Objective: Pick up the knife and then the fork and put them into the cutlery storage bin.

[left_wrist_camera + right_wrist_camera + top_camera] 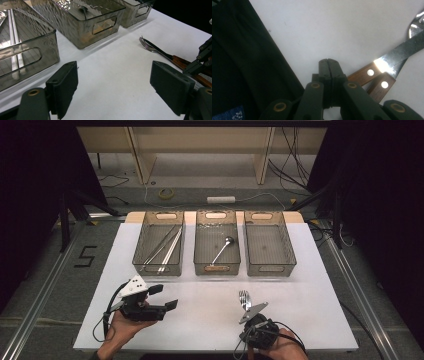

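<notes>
The high view looks forward and down over the whole table (210, 320). Both gripper views sit low and close, sharing the fork (150, 47) with it.

White table (320, 285): three bins (217, 249), cutlery (244, 299).

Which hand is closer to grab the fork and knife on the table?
The right. The right hand-held gripper sits right at the wooden handles of the fork and knife, jaws shut beside them, holding nothing. The left hand-held gripper is open but farther away across the table.
</notes>
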{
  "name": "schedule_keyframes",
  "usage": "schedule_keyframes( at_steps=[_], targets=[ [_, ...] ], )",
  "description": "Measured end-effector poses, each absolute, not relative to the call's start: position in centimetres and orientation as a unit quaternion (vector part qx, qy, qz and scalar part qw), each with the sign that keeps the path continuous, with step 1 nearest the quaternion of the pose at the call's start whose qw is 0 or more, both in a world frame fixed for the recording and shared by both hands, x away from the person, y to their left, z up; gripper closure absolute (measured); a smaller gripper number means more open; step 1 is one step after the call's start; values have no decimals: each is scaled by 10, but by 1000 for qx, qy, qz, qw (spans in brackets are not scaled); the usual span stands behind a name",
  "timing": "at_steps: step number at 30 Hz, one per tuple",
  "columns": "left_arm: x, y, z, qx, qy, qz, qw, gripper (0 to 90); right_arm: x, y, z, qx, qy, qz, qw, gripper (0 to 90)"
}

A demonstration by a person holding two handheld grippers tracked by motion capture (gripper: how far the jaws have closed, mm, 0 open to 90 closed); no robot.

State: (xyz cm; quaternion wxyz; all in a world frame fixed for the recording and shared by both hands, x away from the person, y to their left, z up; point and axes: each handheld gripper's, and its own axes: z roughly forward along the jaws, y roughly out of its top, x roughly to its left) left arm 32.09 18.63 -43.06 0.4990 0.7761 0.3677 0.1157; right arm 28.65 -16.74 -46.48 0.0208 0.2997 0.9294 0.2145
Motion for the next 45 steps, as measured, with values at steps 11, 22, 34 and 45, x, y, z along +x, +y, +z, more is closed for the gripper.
schedule_keyframes(
  at_steps=[11, 22, 34, 45],
  targets=[
    [321, 186, -431, 777, 367, 117, 497, 219, 293, -190, -464, 315, 930, 188, 32, 900],
    [321, 186, -431, 778, 366, 117, 497, 219, 301, -210, -462, 338, 924, 169, 50, 900],
    [321, 186, -431, 777, 367, 118, 497, 219, 295, -222, -445, 362, 908, 200, 63, 613],
    [321, 186, -431, 778, 366, 118, 498, 218, 295, -223, -452, 395, 898, 186, 59, 515]
  ],
)
